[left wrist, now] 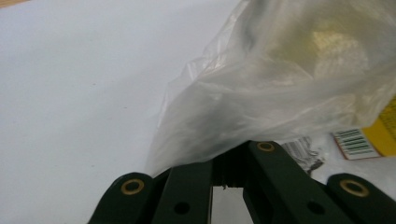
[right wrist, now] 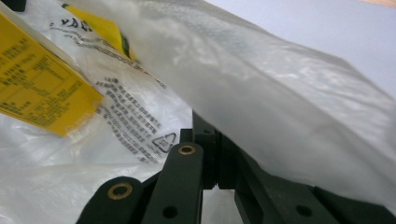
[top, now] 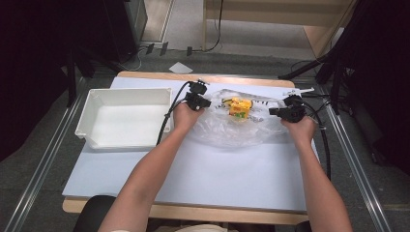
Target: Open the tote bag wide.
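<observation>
— What are the left tongs point(top: 209, 102) doing?

— Their jaws are pinched together on the left edge of a clear plastic bag point(top: 227, 126). In the left gripper view the film bunches up right at the jaw tips point(left wrist: 233, 158).

— And the right tongs point(top: 273, 111)?

— Closed as well, clamped on the bag's right edge. In the right gripper view a fold of the film point(right wrist: 280, 107) runs down into the closed jaws.

— Where is the bag?

— On the far half of the pale tabletop point(top: 203, 174), stretched between the two tongs, with its lower part spread on the surface.

— Anything inside it?

— A small yellow carton point(top: 239, 107), sitting toward the far middle of the bag. The right gripper view shows a yellow panel point(right wrist: 37, 93) covered in fine dark print, too small to read.

— Any other writing?

— The bag carries lines of small black print and a triangular recycling mark point(right wrist: 164, 141); the text cannot be made out. The left gripper view shows a barcode label point(left wrist: 354, 142) beside a yellow edge.

— What lies farther out?

— A white plastic bin point(top: 92, 113) stands on the left of the tabletop, well apart from the bag. A black cable point(top: 170, 112) trails from the left tongs past the bin's right wall.
</observation>
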Available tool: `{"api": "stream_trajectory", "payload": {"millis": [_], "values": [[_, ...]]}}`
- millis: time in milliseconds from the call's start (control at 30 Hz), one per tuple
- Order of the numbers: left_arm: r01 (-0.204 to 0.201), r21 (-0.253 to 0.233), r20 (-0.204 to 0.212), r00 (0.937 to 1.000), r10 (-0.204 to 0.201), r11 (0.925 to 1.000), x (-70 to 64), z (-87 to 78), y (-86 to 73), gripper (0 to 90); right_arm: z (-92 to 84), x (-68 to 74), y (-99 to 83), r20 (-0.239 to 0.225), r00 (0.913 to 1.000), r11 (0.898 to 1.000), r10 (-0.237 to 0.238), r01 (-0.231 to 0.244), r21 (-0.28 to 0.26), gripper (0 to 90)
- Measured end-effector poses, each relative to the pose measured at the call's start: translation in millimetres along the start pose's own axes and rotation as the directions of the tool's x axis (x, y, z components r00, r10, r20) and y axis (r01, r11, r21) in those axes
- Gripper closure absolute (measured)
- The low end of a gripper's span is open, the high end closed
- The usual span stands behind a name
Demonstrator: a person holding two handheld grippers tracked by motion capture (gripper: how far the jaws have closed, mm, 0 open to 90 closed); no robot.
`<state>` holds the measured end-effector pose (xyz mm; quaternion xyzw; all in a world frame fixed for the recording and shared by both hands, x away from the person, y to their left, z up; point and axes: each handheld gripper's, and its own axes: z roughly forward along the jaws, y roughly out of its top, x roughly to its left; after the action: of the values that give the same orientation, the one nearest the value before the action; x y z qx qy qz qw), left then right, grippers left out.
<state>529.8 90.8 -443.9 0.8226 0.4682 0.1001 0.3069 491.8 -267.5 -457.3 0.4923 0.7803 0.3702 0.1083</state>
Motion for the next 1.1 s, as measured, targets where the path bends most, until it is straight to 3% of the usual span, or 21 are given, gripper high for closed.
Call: {"api": "stream_trajectory", "payload": {"millis": [367,667,867,933,1000,1100], "values": [[0.048,0.020,-0.044,0.9979,-0.047,0.9986,12.0,10.4,-3.2,90.0,5.7,-9.4,-8.8,0.054,0.9985,1.000,0.006,-0.008,0.029,90.0],[0.052,0.025,-0.081,0.9954,-0.050,0.9983,16.1,8.7,-3.0,90.0,8.0,-12.9,-19.0,0.080,0.9967,1.000,-0.018,0.016,0.017,90.0],[0.041,0.013,-0.108,0.9934,-0.040,0.9991,14.6,9.2,-3.9,90.0,1.5,-12.6,-23.7,0.146,0.9889,0.999,-0.030,0.026,0.027,90.0],[0.039,0.011,-0.116,0.9926,-0.038,0.9992,15.1,9.1,-4.1,90.0,-1.3,-15.0,-26.6,0.148,0.9881,0.999,-0.040,0.037,0.023,90.0],[0.047,0.000,-0.124,0.9912,-0.047,0.9989,14.9,9.5,-4.7,90.0,-4.9,-19.6,-29.7,0.137,0.9906,1.000,0.002,-0.005,0.019,90.0],[0.052,-0.007,-0.135,0.9895,-0.052,0.9986,15.9,9.1,-6.0,90.0,-11.1,-27.4,-36.7,0.141,0.9898,1.000,0.025,-0.025,-0.002,90.0]]}}
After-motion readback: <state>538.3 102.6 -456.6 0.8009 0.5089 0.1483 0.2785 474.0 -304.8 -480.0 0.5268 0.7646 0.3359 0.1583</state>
